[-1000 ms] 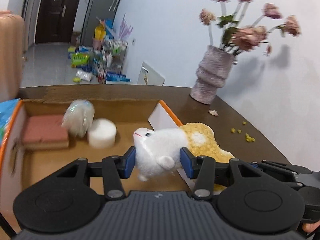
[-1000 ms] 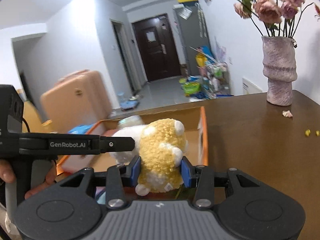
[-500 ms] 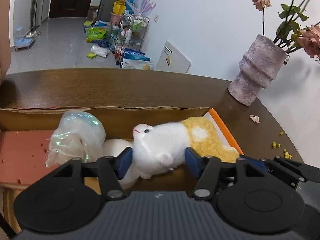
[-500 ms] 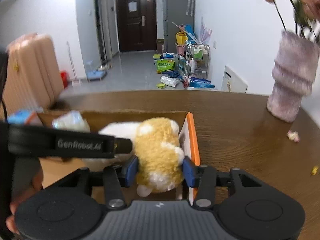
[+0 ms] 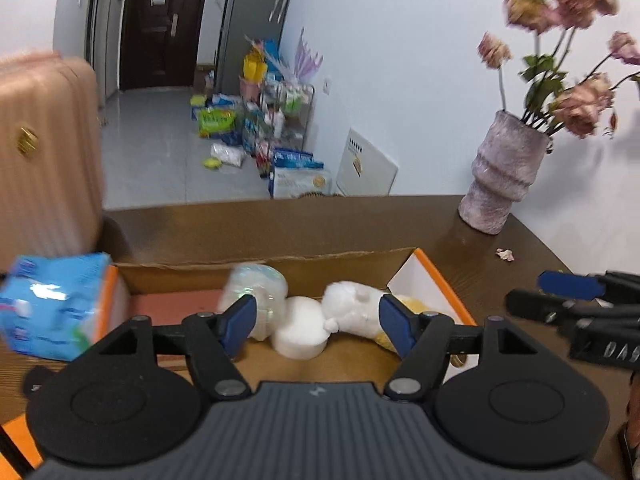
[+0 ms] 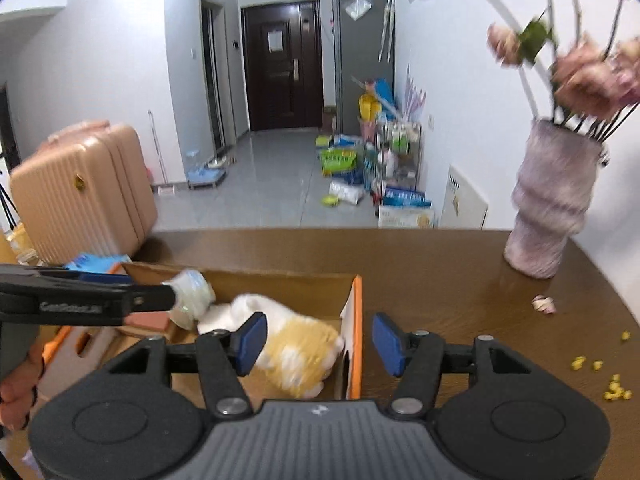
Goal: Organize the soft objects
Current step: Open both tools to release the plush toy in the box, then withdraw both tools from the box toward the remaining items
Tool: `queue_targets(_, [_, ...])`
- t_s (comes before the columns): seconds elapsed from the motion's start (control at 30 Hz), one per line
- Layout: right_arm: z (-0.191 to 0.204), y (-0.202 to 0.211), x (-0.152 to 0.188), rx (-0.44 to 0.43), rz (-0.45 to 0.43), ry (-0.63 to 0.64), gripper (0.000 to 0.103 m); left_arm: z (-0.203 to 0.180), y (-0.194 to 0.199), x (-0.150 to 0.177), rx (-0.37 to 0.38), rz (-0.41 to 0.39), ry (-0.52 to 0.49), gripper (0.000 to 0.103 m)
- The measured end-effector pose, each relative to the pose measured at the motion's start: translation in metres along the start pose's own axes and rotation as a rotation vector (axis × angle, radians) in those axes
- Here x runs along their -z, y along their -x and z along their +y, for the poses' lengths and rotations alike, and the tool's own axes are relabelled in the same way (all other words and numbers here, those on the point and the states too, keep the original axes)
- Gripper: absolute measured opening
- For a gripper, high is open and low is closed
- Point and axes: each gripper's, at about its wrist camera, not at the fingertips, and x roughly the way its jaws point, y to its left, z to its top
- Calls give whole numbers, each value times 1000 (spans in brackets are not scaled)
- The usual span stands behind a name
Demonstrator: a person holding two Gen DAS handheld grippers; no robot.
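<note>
Cardboard box [image 5: 344,258]: brown inside with orange rim and white outer wall, standing open-topped on the brown bench [image 6: 440,264].
Box contents, right end: white and yellow plush toy [image 6: 296,344] lying on the box floor against the right wall, white half toward the middle.
Box contents, middle: white round pad [image 5: 300,332] flat on the floor, touching the plush toy's white end.
Box contents, left of middle: crinkled clear plastic bundle [image 5: 256,292], blurred, resting beside the round pad.
Box contents, left end: reddish-pink foam block [image 5: 176,306] along the floor.
Left gripper [image 5: 316,322]: fingers spread wide, grasping nothing, held above the near side of the box with the plush toy and pad between them but apart from both.
Right gripper [image 6: 316,342]: fingers released and wide apart, the left blue pad over the plush toy, the right one outside the box wall.
Outside the box: blue packet [image 5: 52,306] just beside its left end.
Bench, far right: ribbed grey vase [image 6: 548,204] with pink flowers, yellow crumbs [image 6: 600,376] nearby.
</note>
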Motion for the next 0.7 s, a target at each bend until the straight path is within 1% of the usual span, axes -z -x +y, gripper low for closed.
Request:
queue_targets(0.13, [-2,44,2,-11,-43,8,62,-7,50,8,-23,-43,-19,72])
queue_targets(0.23, [-1,77,16,-24,-77,23,67,-15,95,33,-55,-89,-48,75])
queue_targets(0.3, [1,99,33,-38,-100,34,70,-23,123,58,-82,-133,-71,77])
queue_targets(0.33, [3,111,44,-52,-112,45,70,-28,141,76,-85,-164,-87,80])
queue_targets(0.43, [10,141,83,-86,-133,72,72,-39,184,128,-62,-227,-110,83])
queue_targets(0.53, [19,174,127,-134,-155,107,75,-46,222,179,-59,-265,-106,86])
queue_targets(0.6, [28,195,155,-147,-173,135,77,-51,240,209,-59,-282,-104,88])
queue_targets(0.7, [42,226,193,-178,-215,156,82,-54,264,253,-93,-294,-87,89])
